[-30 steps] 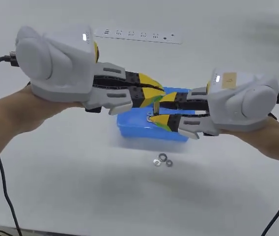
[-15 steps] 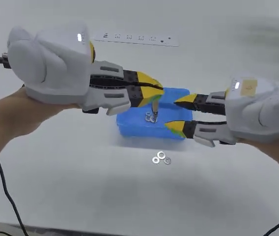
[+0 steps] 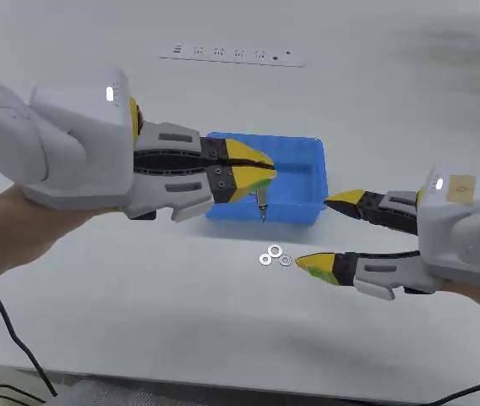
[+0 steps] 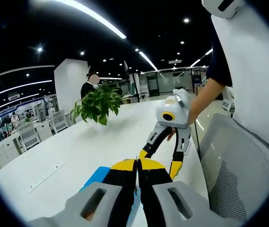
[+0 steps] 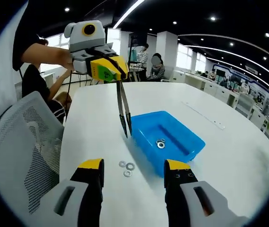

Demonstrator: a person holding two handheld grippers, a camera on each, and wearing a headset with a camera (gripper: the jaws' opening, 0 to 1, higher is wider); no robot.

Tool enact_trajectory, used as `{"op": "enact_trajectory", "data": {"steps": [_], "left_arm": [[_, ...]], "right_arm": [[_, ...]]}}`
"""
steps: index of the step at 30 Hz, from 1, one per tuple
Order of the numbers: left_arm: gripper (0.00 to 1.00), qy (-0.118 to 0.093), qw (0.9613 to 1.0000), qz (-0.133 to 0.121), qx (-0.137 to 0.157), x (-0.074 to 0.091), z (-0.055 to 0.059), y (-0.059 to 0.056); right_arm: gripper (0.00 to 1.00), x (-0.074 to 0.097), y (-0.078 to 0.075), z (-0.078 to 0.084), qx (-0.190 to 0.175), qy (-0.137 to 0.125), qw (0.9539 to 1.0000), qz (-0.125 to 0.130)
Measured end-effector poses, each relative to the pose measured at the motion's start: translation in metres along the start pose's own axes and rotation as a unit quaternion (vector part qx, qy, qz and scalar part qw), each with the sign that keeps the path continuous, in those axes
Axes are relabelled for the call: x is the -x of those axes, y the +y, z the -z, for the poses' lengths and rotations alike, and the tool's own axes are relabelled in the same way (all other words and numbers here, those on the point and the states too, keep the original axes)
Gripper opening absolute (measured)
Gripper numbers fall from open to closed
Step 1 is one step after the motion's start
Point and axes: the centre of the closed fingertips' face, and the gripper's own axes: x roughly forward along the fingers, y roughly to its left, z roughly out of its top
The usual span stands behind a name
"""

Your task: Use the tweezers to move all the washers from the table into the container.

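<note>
My left gripper [image 3: 264, 167] is shut on a pair of metal tweezers [image 3: 262, 204] that point down, their tips hanging over the front wall of the blue container [image 3: 303, 156]. In the right gripper view the tweezers [image 5: 123, 111] hang from the left gripper [image 5: 107, 66] with nothing in their tips. Some washers [image 5: 160, 143] lie inside the container [image 5: 191, 139]. Three washers [image 3: 274, 255] lie on the white table just in front of it, also seen as the washers [image 5: 126, 168]. My right gripper [image 3: 328, 233] stands open to their right, holding nothing.
A white power strip [image 3: 231, 54] lies at the back of the table [image 3: 139, 304]. Black cables [image 3: 8, 338] trail off the near left edge. A potted plant [image 4: 96, 105] and office chairs show beyond the table in the gripper views.
The right gripper has drawn back from the tweezers and container, to the right and nearer to me. The tweezers' tips have come up out of the container to its front wall.
</note>
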Motion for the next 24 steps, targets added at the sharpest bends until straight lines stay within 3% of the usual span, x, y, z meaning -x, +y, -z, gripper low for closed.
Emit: {"op": "enact_trajectory", "data": {"steps": [4, 8, 17, 24], "left_arm": [[0.05, -0.007, 0.9999, 0.005, 0.01, -0.004, 0.004, -0.006], [0.05, -0.012, 0.9997, 0.007, 0.02, -0.011, 0.007, -0.007], [0.05, 0.004, 0.9992, 0.021, 0.034, -0.02, 0.025, -0.016], [0.05, 0.02, 0.9982, 0.03, 0.048, -0.019, 0.041, -0.024]], "right_arm": [[0.59, 0.002, 0.008, 0.012, -0.021, 0.006, 0.9997, -0.011], [0.67, 0.004, 0.014, 0.018, -0.076, -0.004, 0.9969, -0.02], [0.8, 0.004, 0.018, 0.04, -0.102, 0.011, 0.9945, -0.021], [0.91, 0.001, 0.027, 0.042, -0.081, 0.014, 0.9959, -0.038]]}}
